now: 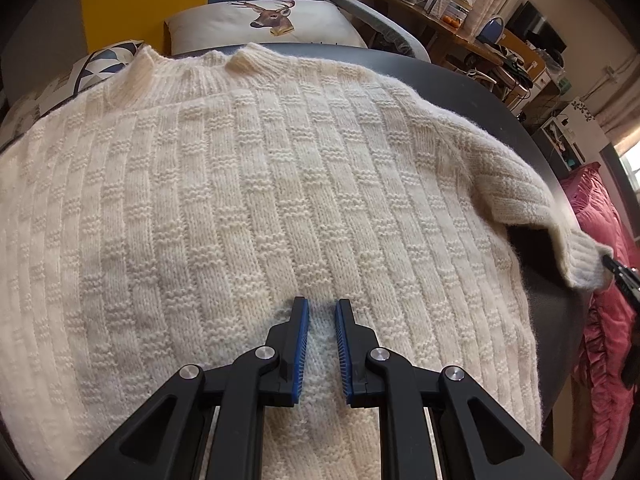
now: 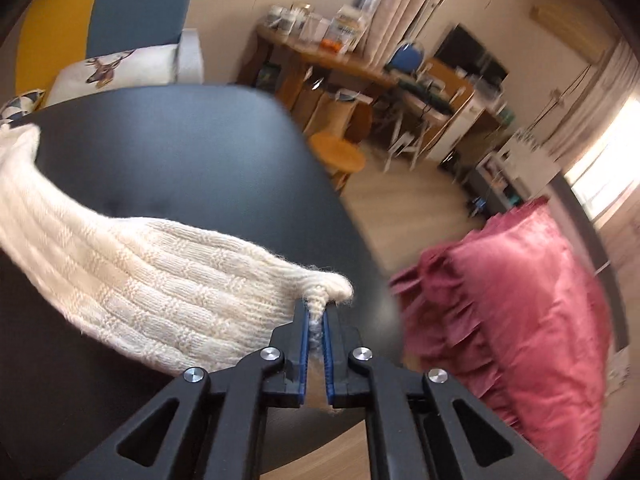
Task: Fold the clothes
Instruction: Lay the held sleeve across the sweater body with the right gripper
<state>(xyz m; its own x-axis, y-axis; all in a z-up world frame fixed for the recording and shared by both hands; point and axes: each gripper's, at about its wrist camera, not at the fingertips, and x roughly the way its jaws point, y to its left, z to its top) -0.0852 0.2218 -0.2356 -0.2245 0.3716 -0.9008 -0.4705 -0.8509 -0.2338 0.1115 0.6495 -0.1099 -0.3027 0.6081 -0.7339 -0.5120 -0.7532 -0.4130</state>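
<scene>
Dark table [image 1: 460, 76], cream textured-knit sweater [image 1: 256, 184]

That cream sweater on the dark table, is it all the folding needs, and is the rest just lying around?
Part of the job:
cream knit sweater
its sleeve cuff, pinched by the right gripper
left gripper, on the sweater's body
dark table

Just lying about:
deer-print pillow
pink ruffled cushion
cluttered wooden desk

Daylight enters from a window [image 2: 600, 184] at far right, overexposed. The left wrist view is sharp; the right wrist view shows motion blur across the room. Fisheye curvature and dark vignetting mark all edges.
</scene>
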